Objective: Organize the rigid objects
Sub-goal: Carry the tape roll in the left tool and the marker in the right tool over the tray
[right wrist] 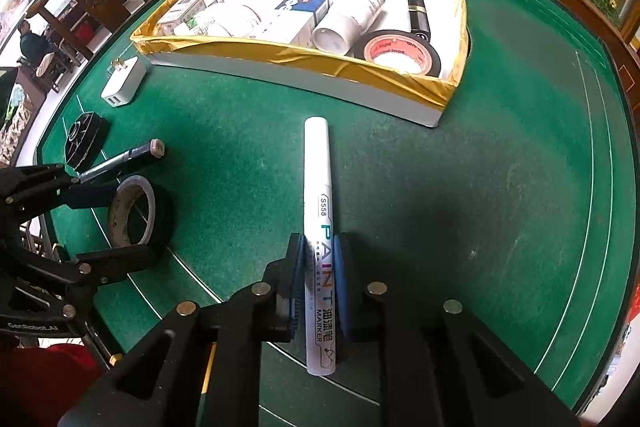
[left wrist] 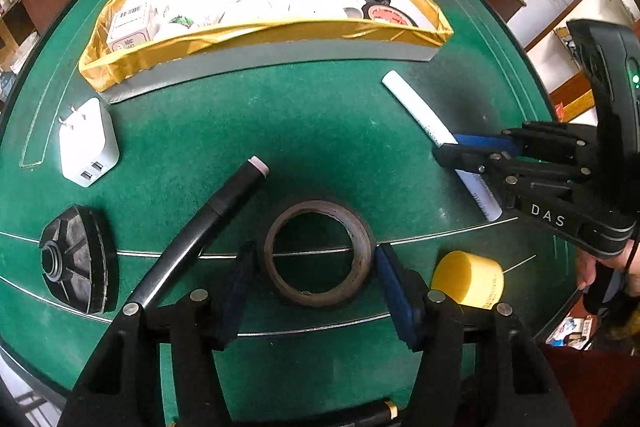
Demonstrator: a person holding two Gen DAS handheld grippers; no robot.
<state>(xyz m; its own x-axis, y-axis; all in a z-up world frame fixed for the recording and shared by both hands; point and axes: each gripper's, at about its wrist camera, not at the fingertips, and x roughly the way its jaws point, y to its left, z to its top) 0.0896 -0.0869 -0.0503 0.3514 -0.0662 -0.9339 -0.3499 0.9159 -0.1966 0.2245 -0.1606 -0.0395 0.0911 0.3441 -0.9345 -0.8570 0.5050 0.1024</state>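
Right tool (right wrist: pixel 318 279) pinching paint marker (right wrist: pixel 316 187): lift level toward gold-lined box (right wrist: pixel 304 61). Left tool (left wrist: pixel 310 291) spread around tape roll (left wrist: pixel 318 253): squeeze evenly.

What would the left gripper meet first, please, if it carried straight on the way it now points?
Most likely the dark tape roll. The left gripper points steeply down with its fingers either side of the roll, and the green table lies under it. Depth is hard to judge.
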